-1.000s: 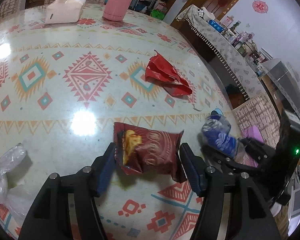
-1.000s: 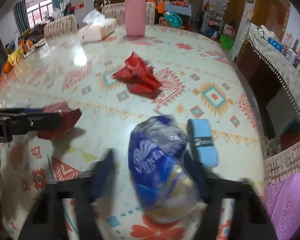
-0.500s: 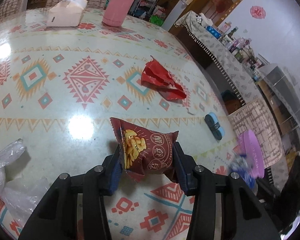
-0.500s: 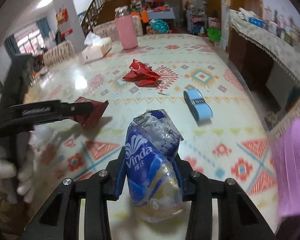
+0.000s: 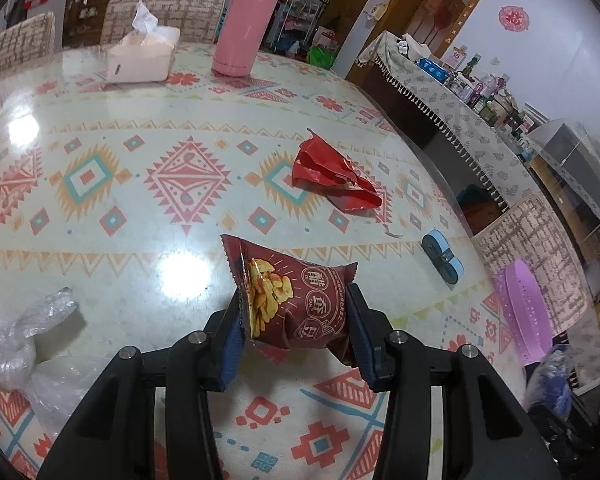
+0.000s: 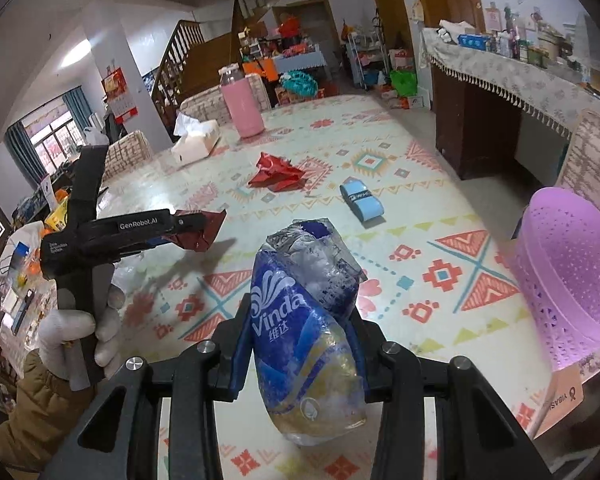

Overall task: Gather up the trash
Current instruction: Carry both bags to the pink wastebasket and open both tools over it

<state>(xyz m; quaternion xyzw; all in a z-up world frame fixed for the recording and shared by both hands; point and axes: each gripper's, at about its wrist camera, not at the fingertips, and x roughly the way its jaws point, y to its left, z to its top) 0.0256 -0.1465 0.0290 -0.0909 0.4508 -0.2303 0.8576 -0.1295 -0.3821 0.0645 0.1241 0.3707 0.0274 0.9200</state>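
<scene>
1. The left hand-held gripper [image 5: 294, 334] is clamped on a maroon snack bag [image 5: 296, 304], raised above the desk [image 5: 140, 216].
2. The right hand-held gripper [image 6: 300, 344] is clamped on a blue Vinda wrapper [image 6: 304, 328] beside the purple basket [image 6: 572, 280].
3. On the desk lie a red wrapper [image 5: 328, 176], a blue roll [image 5: 442, 256] and clear plastic [image 5: 16, 344].

Left gripper [image 5: 294, 334] clamped on a dark red snack bag [image 5: 290, 300], blue pads [image 5: 232, 346] pressed against both its sides, bag raised above the table [image 5: 140, 240]. Crumpled red wrapper [image 5: 330, 178] farther out on the patterned cloth; blue roll [image 5: 442, 256] near the right edge. Clear plastic bag [image 5: 16, 344] at the left. Tissue box [image 5: 142, 60] and pink bottle [image 5: 244, 30] at the far end. Purple basket [image 5: 522, 314] beyond the right edge, blurred blue wrapper [image 5: 550, 380] below it.
</scene>
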